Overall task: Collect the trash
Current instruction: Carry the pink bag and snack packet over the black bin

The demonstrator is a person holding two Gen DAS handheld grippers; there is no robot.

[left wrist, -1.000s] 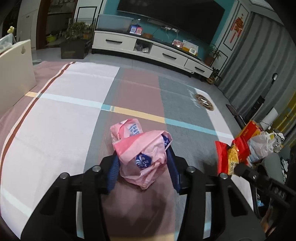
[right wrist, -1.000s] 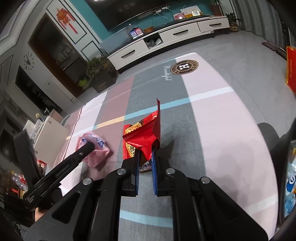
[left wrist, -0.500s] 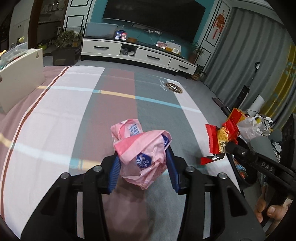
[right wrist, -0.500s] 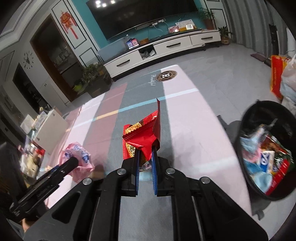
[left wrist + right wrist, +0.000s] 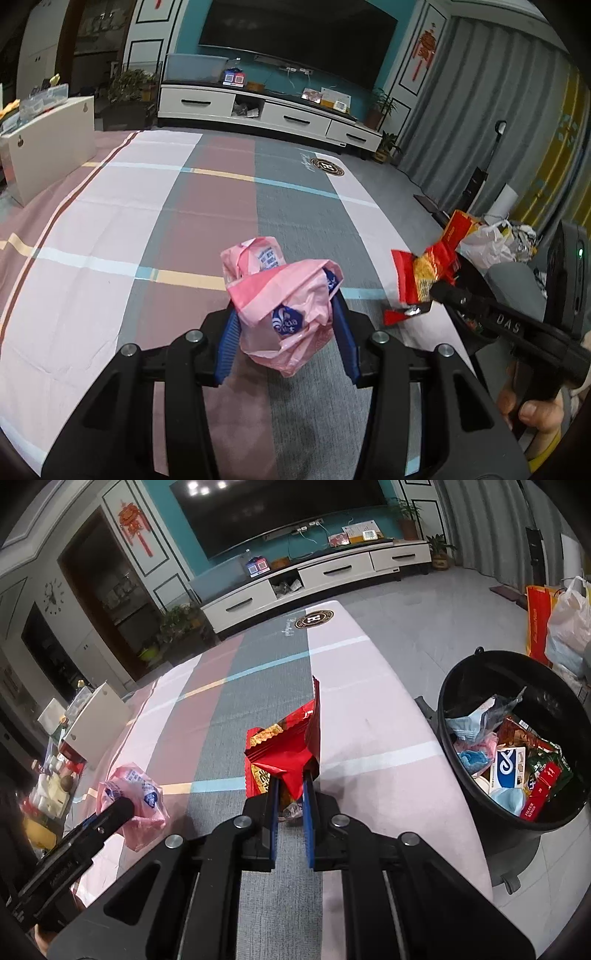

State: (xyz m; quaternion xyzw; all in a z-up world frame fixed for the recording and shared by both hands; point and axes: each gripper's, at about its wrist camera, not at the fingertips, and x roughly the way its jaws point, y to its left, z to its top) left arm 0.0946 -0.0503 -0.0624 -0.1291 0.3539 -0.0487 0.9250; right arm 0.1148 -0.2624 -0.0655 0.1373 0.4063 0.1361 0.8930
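While the left hand-held gripper [image 5: 284, 325] clamps a pink bag [image 5: 284, 295], the right hand-held gripper [image 5: 291, 794] pinches an upright red wrapper [image 5: 291, 749].

This is a living room in a home. A large dark television [image 5: 295, 40] hangs on a teal wall, above a long white TV cabinet [image 5: 266, 110] with drawers. Red Chinese knot decorations [image 5: 133, 524] hang on the wall panels, and a wall clock [image 5: 51, 595] is at the left. Potted plants [image 5: 127, 86] stand on the floor, grey curtains [image 5: 491, 110] cover one side, and a black trash bin [image 5: 517, 823] full of wrappers stands on the grey floor.
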